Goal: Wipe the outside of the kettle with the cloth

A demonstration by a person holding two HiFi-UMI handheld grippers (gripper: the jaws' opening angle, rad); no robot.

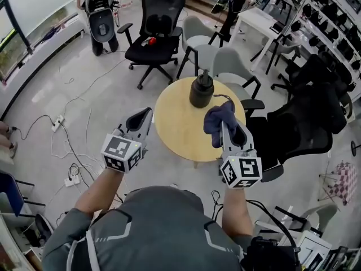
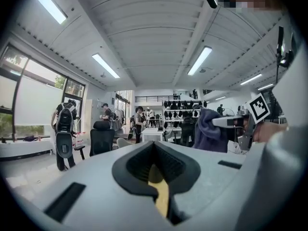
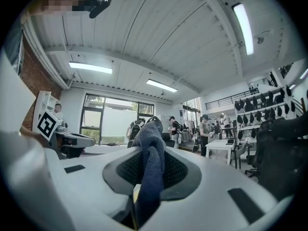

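A black kettle (image 1: 201, 89) stands upright at the far side of the round wooden table (image 1: 175, 123). My right gripper (image 1: 228, 126) hovers over the table's right part, shut on a dark blue cloth (image 1: 219, 121) that bunches up out of its jaws, a little short of the kettle. In the right gripper view the cloth (image 3: 149, 160) fills the gap of the right gripper (image 3: 144, 179). My left gripper (image 1: 146, 115) is shut with nothing in it, at the table's left edge. The left gripper view shows its closed jaws, the left gripper (image 2: 156, 170) and the cloth (image 2: 210, 130) off to the right.
Office chairs ring the table: a black one (image 1: 156, 35) behind, grey ones (image 1: 228, 66) by the kettle, a large black one (image 1: 307, 123) at the right. Cables and power strips (image 1: 59, 123) lie on the floor at the left. People stand farther back (image 1: 96, 10).
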